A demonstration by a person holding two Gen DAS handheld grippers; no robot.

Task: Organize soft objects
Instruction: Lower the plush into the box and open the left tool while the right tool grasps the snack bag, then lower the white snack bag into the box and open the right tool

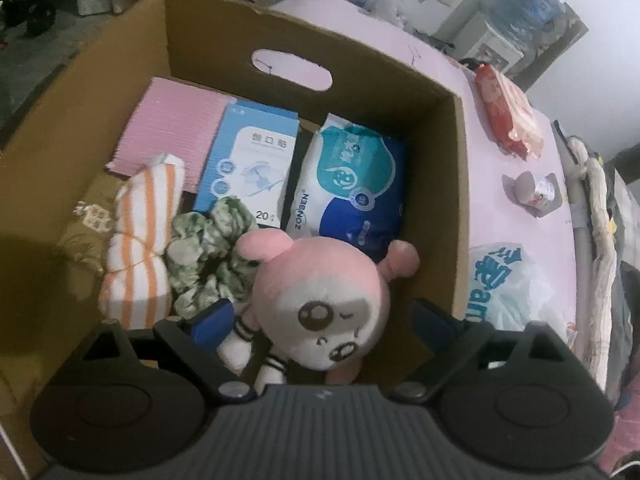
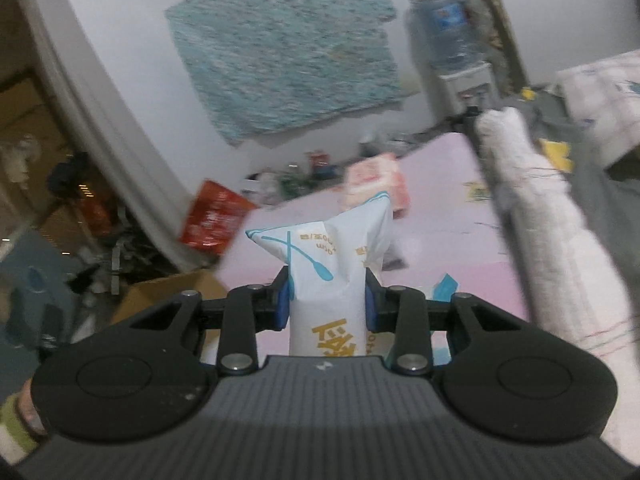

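Already my left fingers (image 1: 320, 316) stand apart around the pink plush doll (image 1: 324, 304) lying in the brown cardboard box (image 1: 440, 184), while my right fingers (image 2: 326, 300) clamp a white plastic pack (image 2: 332, 264), unboxed.

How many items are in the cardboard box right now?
6 visible in the cardboard box: pink pad back left, blue carton, wipes pack, striped towel, green scrunchie, pink plush doll nearest. More may lie underneath.

Plush doll (image 1: 320, 304) in cardboard box (image 1: 440, 184), wipes pack (image 1: 352, 184) behind, towel (image 1: 140, 248) left.
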